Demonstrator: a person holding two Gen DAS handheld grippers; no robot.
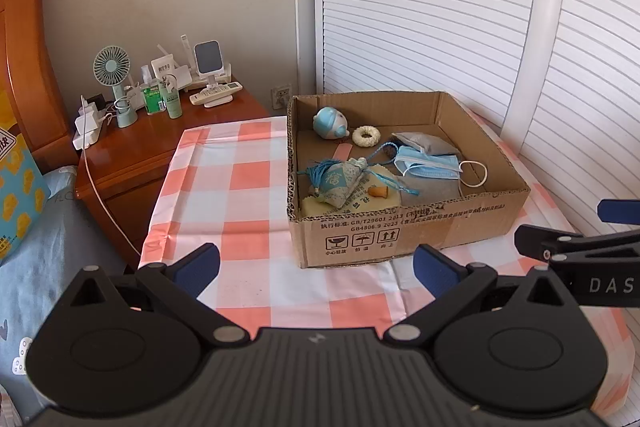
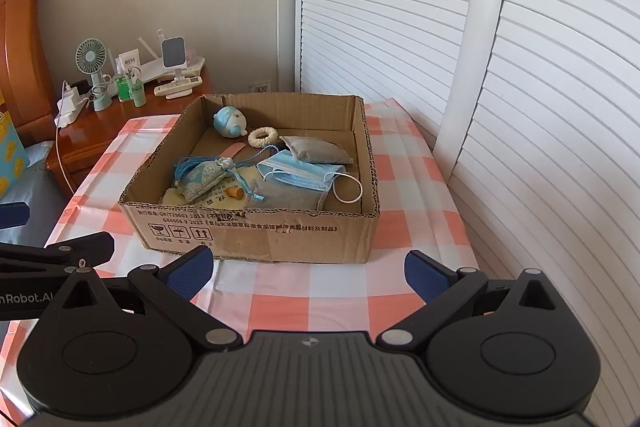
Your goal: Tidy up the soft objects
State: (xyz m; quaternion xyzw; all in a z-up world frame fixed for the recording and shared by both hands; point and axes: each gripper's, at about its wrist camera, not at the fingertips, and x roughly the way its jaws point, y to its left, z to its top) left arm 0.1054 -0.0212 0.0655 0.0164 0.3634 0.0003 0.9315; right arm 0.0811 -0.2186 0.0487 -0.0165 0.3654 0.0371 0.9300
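Pink-and-white checked tablecloth point(image 2: 340, 291): near edge hidden behind both gripper bodies. Open shallow corrugated cardboard box point(image 2: 256, 235) sits on it; its front wall hides part of the floor. Inside: flat grey fabric pouch point(image 2: 292, 197), partly under a pleated blue face mask point(image 2: 298, 175); patterned blue drawstring sachet with tassel point(image 2: 204, 177); round light-blue plush toy point(image 2: 228, 121); cream knitted ring point(image 2: 262, 137); small orange piece point(image 2: 236, 192), possibly a stopper. Left gripper point(image 1: 316, 269) and right gripper point(image 2: 308, 271): blue pads spread wide, empty, short of the box.

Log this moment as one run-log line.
left gripper: open, empty | right gripper: open, empty | cardboard box: on checked cloth, holds face mask, sachet
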